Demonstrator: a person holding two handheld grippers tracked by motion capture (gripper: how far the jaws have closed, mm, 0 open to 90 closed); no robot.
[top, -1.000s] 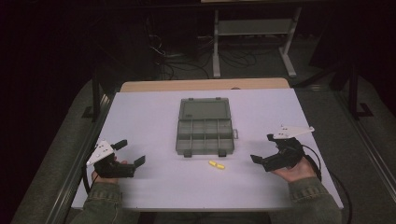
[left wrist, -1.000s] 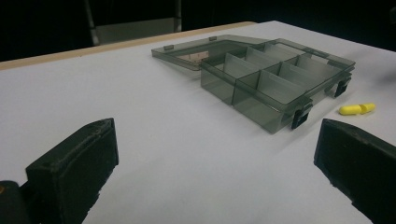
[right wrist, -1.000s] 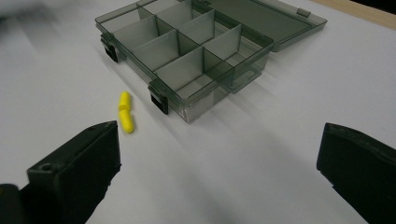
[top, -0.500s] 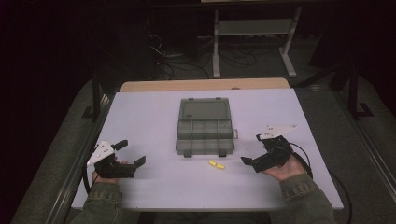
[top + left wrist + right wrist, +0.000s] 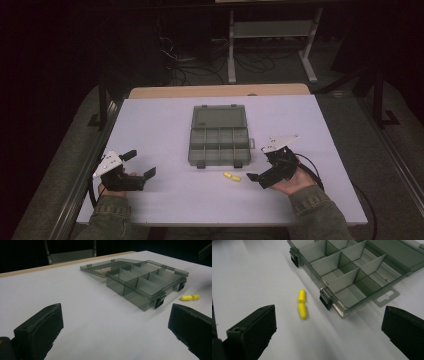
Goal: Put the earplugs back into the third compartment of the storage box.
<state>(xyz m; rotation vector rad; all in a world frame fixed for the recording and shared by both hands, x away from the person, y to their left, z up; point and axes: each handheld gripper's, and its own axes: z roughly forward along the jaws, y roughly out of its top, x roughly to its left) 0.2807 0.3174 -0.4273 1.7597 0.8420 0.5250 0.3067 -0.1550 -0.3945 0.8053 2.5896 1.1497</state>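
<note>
Dark floor and tangled cables sit behind the white table (image 5: 165, 125). On the table lies a clear grey compartment box (image 5: 218, 141) with its lid folded flat open behind it. Every little space in it looks empty. Two small yellow earplugs (image 5: 231, 176) lie end to end on the table, just beside the front edge of the box, close to one black latch (image 5: 325, 301).

On the right, the gripper (image 5: 264, 168) is near the earplugs with its jaws spread wide, holding nothing. In its own view the earplugs (image 5: 302, 304) lie ahead between the two jaws, nearer the left one. On the left, the other gripper (image 5: 137, 165) rests well away, jaws wide too, and empty.

What could go wrong? The earplugs are tiny, round and soft. A jaw that bumps them could roll them away or split the pair. Big jaws might catch just one, or squeeze so it pops out. Reaching too far could knock the latch and push the light box. Dropped from high up, an earplug could bounce out of its space.
</note>
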